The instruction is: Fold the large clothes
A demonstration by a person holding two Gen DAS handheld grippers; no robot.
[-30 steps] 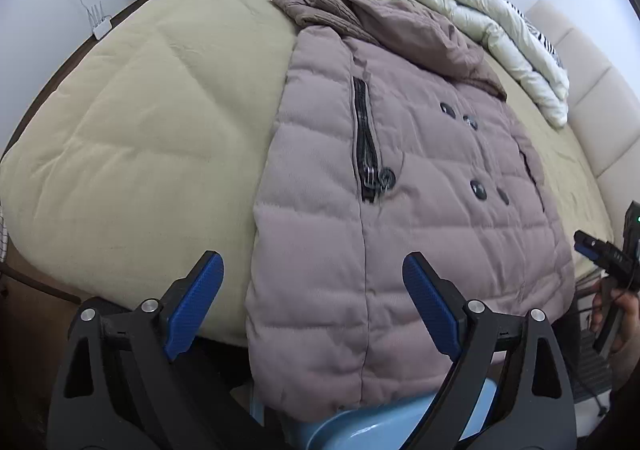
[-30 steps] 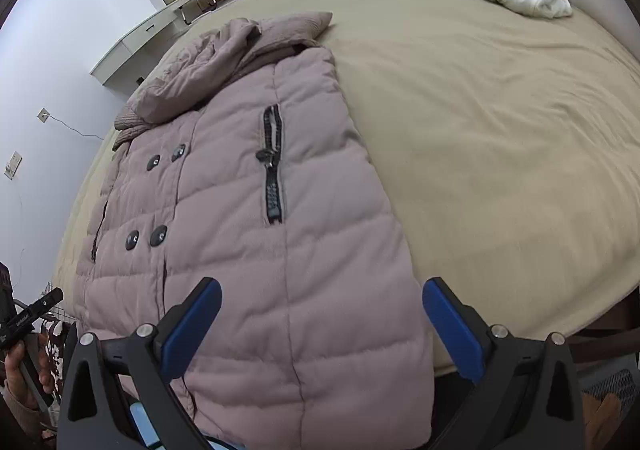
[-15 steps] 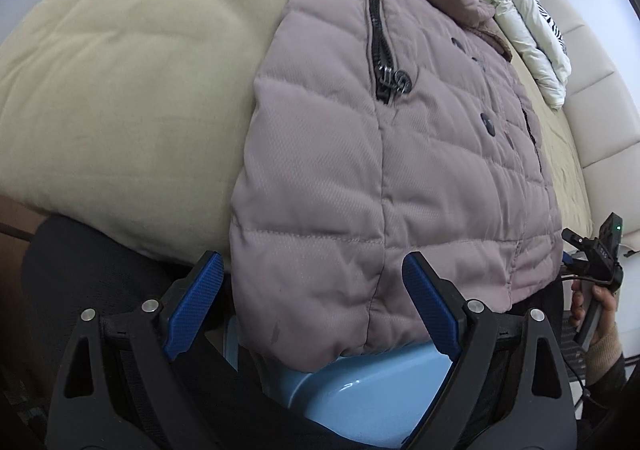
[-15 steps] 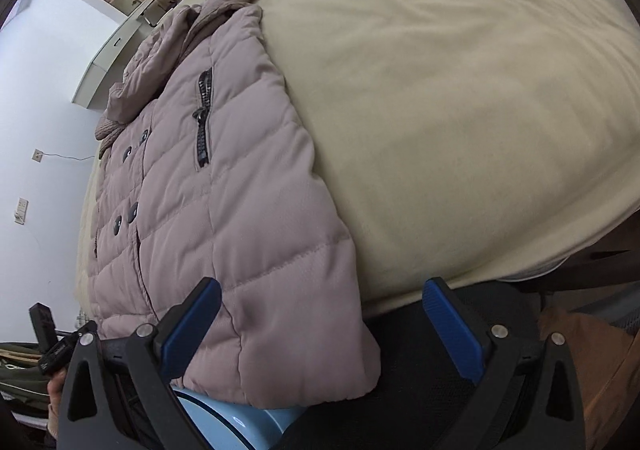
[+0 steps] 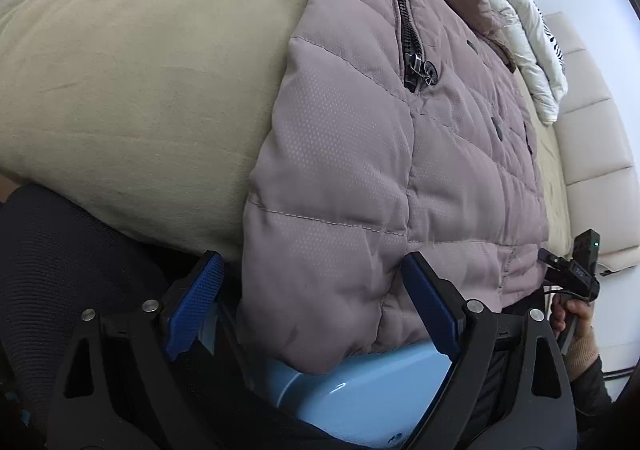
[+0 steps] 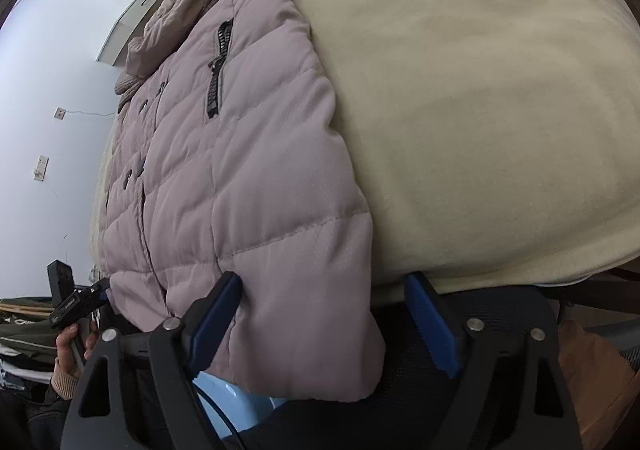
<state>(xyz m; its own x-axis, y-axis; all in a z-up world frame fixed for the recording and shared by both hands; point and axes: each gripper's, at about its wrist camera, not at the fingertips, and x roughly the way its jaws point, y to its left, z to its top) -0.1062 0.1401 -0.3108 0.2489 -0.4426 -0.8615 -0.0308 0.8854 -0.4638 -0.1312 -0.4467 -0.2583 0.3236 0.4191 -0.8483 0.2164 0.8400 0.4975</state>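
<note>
Your mauve quilted puffer coat (image 5: 372, 178) lies lengthwise on the beige bed (image 5: 132, 62), hem overhanging toward you, collar far. Since a second ago you've dropped both tools to that hem: left gripper (image 5: 316, 306) and right gripper (image 6: 326, 320) spread wide, straddling its padded, stitched corners.

Jacket (image 5: 400, 178) lies on the bed (image 5: 132, 62), hem overhanging the near edge above a basin (image 5: 360, 394); folded duvet (image 5: 524, 30) beyond.
</note>
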